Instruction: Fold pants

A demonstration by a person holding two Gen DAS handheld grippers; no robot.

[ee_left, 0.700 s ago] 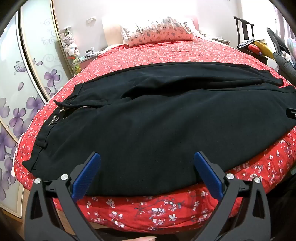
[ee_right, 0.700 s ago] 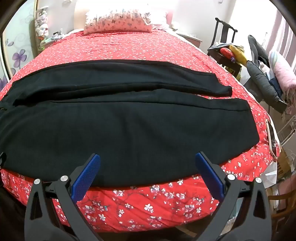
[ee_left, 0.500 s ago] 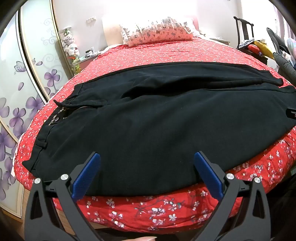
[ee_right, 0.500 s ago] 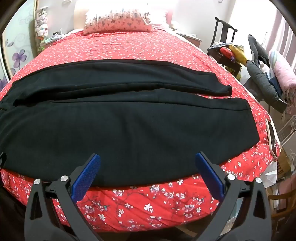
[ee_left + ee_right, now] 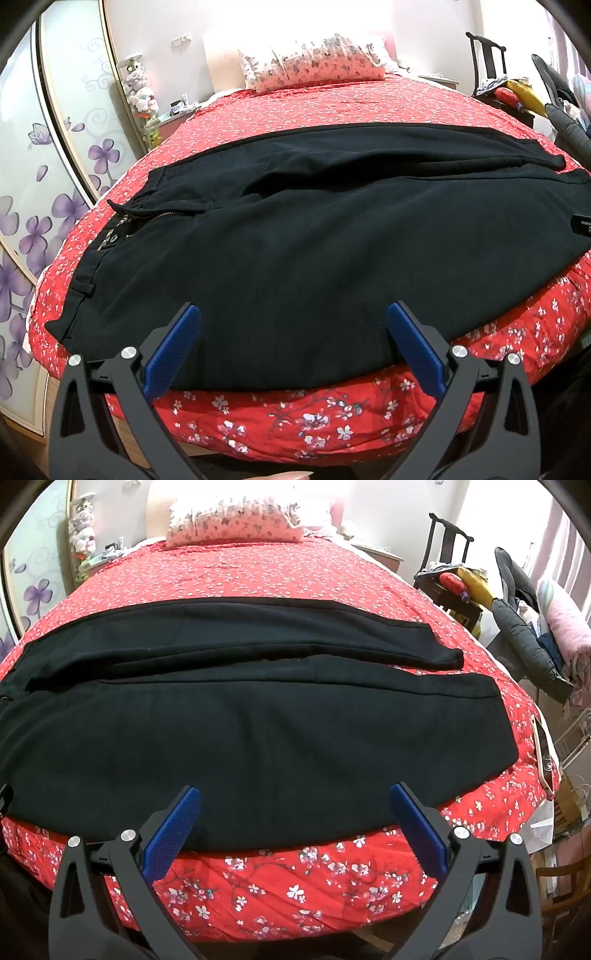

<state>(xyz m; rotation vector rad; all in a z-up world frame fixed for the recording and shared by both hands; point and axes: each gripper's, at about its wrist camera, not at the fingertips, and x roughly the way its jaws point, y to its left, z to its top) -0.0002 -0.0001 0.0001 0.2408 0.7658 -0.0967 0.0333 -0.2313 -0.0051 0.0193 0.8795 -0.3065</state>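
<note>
the bed [image 5: 332, 110] takes up nearly everything i see, red flowered cover running back to a pillow [image 5: 310, 66]. the pants [image 5: 332, 240] lie across its near part, black, spread flat, waist toward my left and both legs running off to my right, the near leg's long edge just short of the mattress edge. nothing is folded yet, as far as i can judge.

my left hand-held gripper [image 5: 293, 347] hangs released over the seat and thigh, jaws wide, nothing between them. my right hand-held gripper [image 5: 295, 827] is released too, jaws wide over the near leg, well short of the hem.

biggest risk: the cloth is dark and limp, so i may pinch only the top layer or catch the bed cover with it, and then the fold drags the cover up or leaves the under layer behind.

next: the two legs lie a little apart at the hems, the far one shorter in view, so a lengthwise fold could land skewed.

smaller: the open fly and zip [image 5: 162, 216] near the waist could snag a pad.

smallest: a phone [image 5: 543, 753] lies at the bed's right edge near the hem; a swept leg could knock it off.
</note>
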